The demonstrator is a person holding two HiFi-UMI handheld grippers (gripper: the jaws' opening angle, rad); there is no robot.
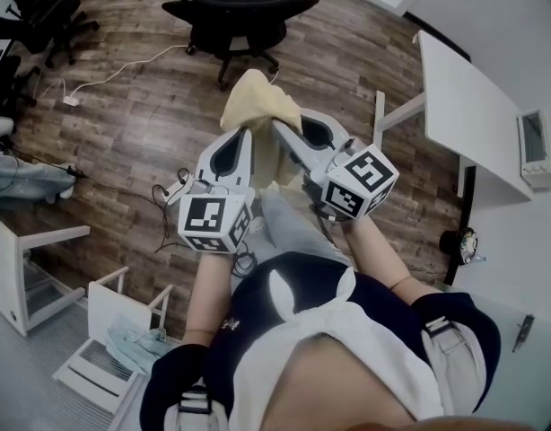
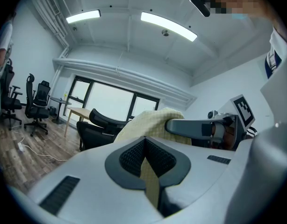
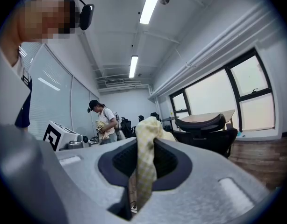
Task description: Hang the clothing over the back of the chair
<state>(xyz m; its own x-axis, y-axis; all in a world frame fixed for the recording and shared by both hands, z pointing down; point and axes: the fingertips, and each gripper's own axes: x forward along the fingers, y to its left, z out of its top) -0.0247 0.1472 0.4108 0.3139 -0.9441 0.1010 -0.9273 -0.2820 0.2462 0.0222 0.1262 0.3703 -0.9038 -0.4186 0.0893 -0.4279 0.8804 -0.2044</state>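
Jaws of the left gripper (image 2: 145,143) and the right gripper (image 3: 144,146) are nearly closed, each pinching the yellow clothing (image 1: 258,106). Keep both grips firm and level, then drape it over the chair (image 1: 238,12) back, which seems well ahead.

Left tool (image 1: 243,133) and right tool (image 1: 279,126) hold yellow clothing (image 1: 258,101) near a black chair (image 1: 240,16).

Open wood floor (image 1: 150,115) ahead, black chair (image 1: 235,12) beyond, white desk (image 1: 464,106) right, cable (image 1: 123,66) left
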